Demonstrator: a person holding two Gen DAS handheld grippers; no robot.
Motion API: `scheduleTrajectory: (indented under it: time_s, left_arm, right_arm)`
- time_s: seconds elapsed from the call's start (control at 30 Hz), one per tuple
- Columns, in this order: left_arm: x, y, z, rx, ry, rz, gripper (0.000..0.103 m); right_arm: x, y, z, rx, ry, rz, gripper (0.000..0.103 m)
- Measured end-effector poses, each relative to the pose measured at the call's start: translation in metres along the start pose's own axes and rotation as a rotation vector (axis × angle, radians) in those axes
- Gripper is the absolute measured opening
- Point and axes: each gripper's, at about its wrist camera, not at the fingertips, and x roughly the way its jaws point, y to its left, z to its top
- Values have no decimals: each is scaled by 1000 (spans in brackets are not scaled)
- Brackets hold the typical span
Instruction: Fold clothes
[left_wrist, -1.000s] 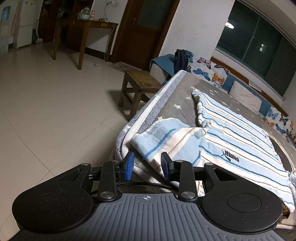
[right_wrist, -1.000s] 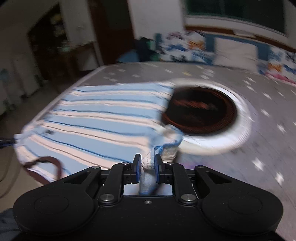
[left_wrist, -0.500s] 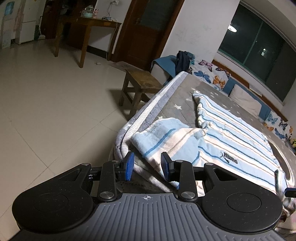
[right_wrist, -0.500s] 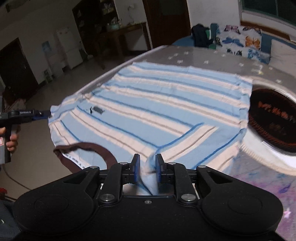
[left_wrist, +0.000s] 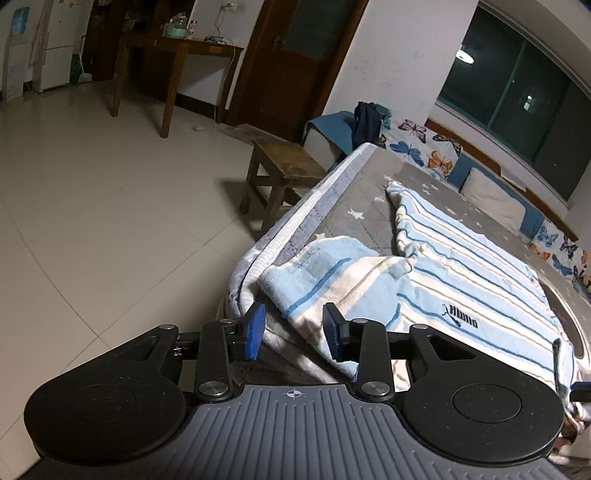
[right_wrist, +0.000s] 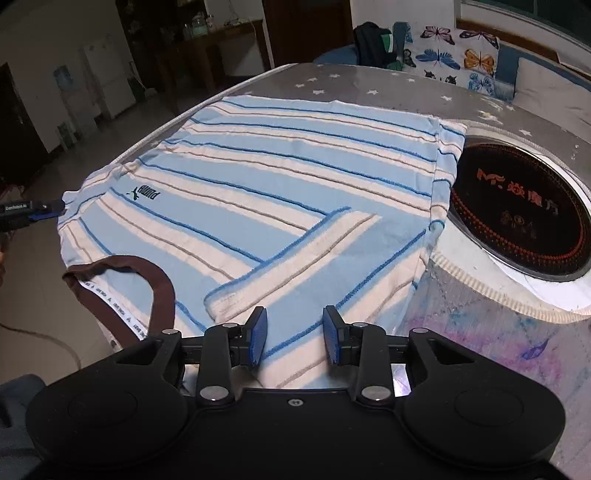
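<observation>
A light blue and white striped T-shirt (right_wrist: 258, 184) with a brown collar (right_wrist: 159, 291) lies flat on the grey starred bed (right_wrist: 369, 85). Its near sleeve (right_wrist: 295, 254) is folded inward over the body. My right gripper (right_wrist: 294, 339) is open and empty just above the shirt's near edge. In the left wrist view the shirt (left_wrist: 461, 269) shows with its other sleeve (left_wrist: 325, 273) spread out at the bed's corner. My left gripper (left_wrist: 293, 332) is open and empty just short of that sleeve. It also shows at the left edge of the right wrist view (right_wrist: 44, 210).
A round black print with a white rim (right_wrist: 517, 210) marks the bed cover right of the shirt. Butterfly cushions (right_wrist: 454, 59) and a pillow lie at the bed's far end. A wooden stool (left_wrist: 284, 170) stands beside the bed, and a wooden table (left_wrist: 177, 51) stands further back on the tiled floor.
My right gripper has laid the sleeve over the shirt body, let go of it and opened. My left gripper has stayed open near the other sleeve.
</observation>
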Motion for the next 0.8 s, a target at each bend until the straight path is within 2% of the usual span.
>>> scheduleTrajectory:
  time_s: [0.07, 0.1, 0.13, 0.17, 0.2, 0.27, 0.37, 0.4, 0.47, 0.57, 0.63, 0.73, 0.77, 0.8]
  left_arm:
    - [3, -3, 1, 12, 3, -4, 33]
    - [5, -6, 2, 18, 3, -4, 30]
    - [7, -8, 2, 22, 2, 0, 26]
    - [9, -9, 2, 24, 1, 7, 15]
    - [10, -10, 1, 21, -4, 18, 10]
    - [10, -8, 1, 4, -22, 24, 4]
    - [2, -9, 4, -26, -74, -19, 2]
    - [-7, -16, 8, -5, -125, -54, 2]
    - [-15, -25, 10, 25, -165, -85, 2]
    - [-27, -47, 15, 100, -218, -210, 2]
    - [-32, -68, 13, 184, -212, -348, 2]
    - [-27, -91, 3, 287, -148, -487, 2]
    - [-25, -96, 0, 311, -128, -507, 2]
    - [-18, -106, -7, 383, -63, -550, 2]
  right_arm:
    - [1, -3, -1, 2, 8, -13, 39]
    - [2, -4, -2, 4, 12, -20, 39]
    - [2, -5, -3, 3, 14, -22, 40]
    - [2, -5, -3, 2, 14, -22, 40]
    - [1, -5, -3, 1, 14, -21, 40]
    - [1, -4, -4, -4, 13, -24, 41]
    - [2, -3, -3, -8, 14, -27, 41]
    - [2, -3, -3, -7, 14, -26, 42]
    - [2, -3, -3, -8, 15, -25, 43]
    - [2, -3, -2, -9, 15, -24, 45]
    - [2, -3, -2, -8, 14, -25, 45]
    - [2, -2, -2, -6, 13, -25, 46]
    - [2, -2, -2, -5, 13, -25, 46]
    - [2, -3, -2, -4, 13, -25, 46]
